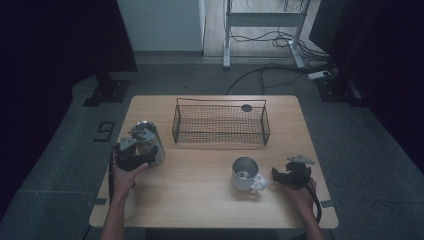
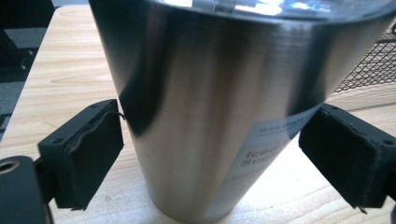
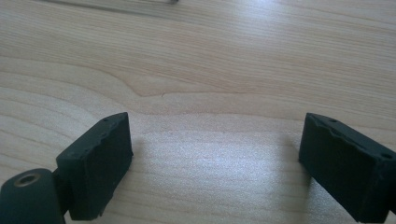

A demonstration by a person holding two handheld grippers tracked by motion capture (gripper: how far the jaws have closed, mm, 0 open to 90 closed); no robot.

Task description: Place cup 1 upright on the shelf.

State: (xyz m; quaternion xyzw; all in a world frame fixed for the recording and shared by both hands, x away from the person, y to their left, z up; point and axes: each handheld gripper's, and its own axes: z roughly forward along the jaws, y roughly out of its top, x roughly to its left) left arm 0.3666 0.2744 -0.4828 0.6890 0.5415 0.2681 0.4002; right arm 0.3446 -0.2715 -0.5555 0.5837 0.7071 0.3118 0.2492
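Straddling an upright steel tumbler (image 1: 149, 142) at frame left w/ jaws apart, not clamped, is the left tool (image 1: 134, 150); right tool (image 1: 286, 176), also apart, sits beside a mug (image 1: 246, 174) on the tabletop (image 1: 210, 205).

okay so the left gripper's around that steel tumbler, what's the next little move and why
Probably close the left gripper a bit more: the steel tumbler stands between its jaws, but both pads sit just off its wall, so lifting now would likely leave it behind.
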